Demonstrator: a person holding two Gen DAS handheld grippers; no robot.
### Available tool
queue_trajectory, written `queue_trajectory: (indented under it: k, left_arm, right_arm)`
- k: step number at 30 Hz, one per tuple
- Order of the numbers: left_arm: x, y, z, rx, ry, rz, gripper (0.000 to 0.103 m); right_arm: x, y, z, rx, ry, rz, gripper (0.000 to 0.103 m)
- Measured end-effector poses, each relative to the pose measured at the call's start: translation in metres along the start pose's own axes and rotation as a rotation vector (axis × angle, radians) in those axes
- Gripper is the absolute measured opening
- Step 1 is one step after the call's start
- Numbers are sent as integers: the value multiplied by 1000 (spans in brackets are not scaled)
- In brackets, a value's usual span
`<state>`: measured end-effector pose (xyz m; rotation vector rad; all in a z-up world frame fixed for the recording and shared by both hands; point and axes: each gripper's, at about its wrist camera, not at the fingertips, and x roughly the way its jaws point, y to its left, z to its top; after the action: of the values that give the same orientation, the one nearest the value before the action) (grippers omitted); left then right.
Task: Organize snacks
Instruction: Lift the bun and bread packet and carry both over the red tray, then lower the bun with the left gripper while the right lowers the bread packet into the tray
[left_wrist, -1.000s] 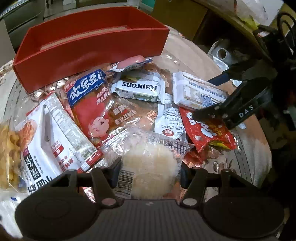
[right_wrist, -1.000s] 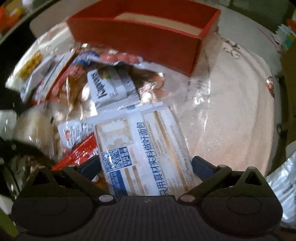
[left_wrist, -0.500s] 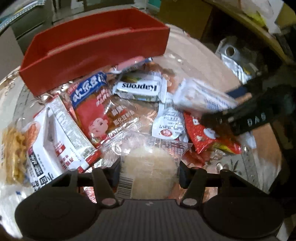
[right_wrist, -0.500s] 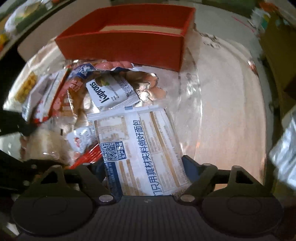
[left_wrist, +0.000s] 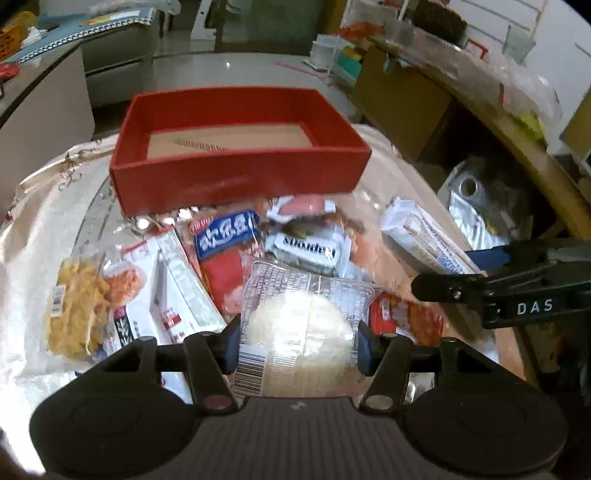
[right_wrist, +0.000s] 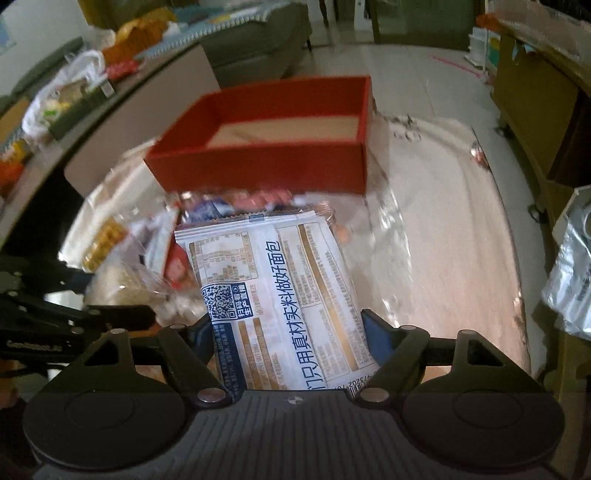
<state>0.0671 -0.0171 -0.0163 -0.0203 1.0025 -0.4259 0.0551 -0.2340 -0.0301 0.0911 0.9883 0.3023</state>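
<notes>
Two held packets: bun (left_wrist: 299, 332) left view, bread (right_wrist: 284, 295) right.

"DAS" stands on the right gripper (left_wrist: 476, 273); "用真材实料做好面包" runs along the white bread packet (right_wrist: 280, 291); a blue-labelled packet (left_wrist: 226, 233) reads "欢乐豆"

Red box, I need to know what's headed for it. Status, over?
Left gripper shut on clear-wrapped bun. Right gripper closing on white bread pack. Red box empty, path clear.
</notes>
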Motion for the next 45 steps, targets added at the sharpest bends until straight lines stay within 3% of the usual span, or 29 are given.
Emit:
queue_trajectory:
  k: [22,36,45]
  left_arm:
    - [1,29,92,-130,-210,68,50]
    - [28,48,140,-181,-290,159,50]
    - [58,55,158,-181,-288,219,50]
  right_arm:
    - [16,17,96,55,-203,34,82]
    - [54,3,142,143,-247,53,82]
    - [83,-6,160,167,-233,30,81]
